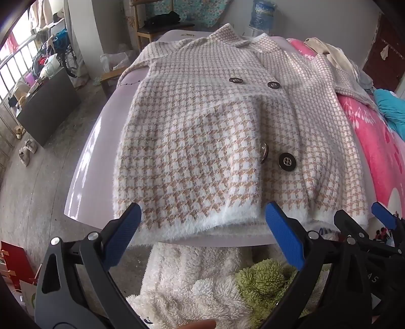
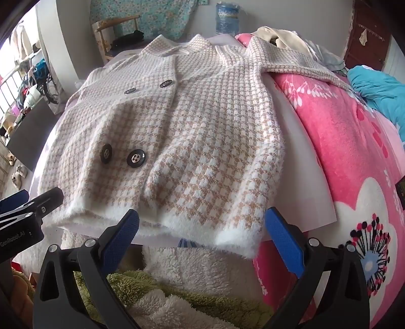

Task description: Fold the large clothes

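Both tongs stand wide open and hold nothing. The left gripper (image 1: 202,225) and the right gripper (image 2: 201,225) hang just before the white hem of the houndstooth jacket (image 1: 202,131), which lies flat in front of them on a pale glossy board (image 1: 96,162). To the right of the board is a pink flowered blanket (image 2: 341,141). Beyond the jacket stand a wooden chair (image 2: 114,38) and a blue water bottle (image 2: 227,17).

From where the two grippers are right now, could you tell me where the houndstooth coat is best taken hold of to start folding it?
Probably by the fuzzy white hem of the houndstooth coat, coming in from the near edge. The coat lies flat, buttons up, on the pale board, and the hem overhangs that edge, so a finger can slide under. The left gripper and right gripper already face it, jaws open.
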{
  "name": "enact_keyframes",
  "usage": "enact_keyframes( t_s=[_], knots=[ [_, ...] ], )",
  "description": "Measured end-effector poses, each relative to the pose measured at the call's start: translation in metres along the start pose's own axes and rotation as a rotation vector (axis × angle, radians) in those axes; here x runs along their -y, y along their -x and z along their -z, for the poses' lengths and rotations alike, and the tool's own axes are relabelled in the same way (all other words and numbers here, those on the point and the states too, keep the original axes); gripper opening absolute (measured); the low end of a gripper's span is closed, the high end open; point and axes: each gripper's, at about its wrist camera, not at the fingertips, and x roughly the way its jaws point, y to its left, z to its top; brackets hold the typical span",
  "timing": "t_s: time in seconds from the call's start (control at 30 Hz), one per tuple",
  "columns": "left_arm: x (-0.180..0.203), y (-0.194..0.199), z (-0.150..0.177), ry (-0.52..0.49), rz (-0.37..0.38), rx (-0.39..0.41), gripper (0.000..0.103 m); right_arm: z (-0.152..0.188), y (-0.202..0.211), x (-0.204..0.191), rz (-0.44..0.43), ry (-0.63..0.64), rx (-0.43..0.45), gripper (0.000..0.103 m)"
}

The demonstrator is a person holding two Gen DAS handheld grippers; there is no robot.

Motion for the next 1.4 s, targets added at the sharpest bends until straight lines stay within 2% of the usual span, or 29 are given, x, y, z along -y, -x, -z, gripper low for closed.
enact_keyframes(
  t_s=[1.4],
  knots=[
    [0.0000, -0.0002, 0.0000, -0.001, -0.001, -0.002, 0.095, -0.0006, 0.0023, 0.0012, 0.003, -0.003, 0.008, 0.097]
  ],
)
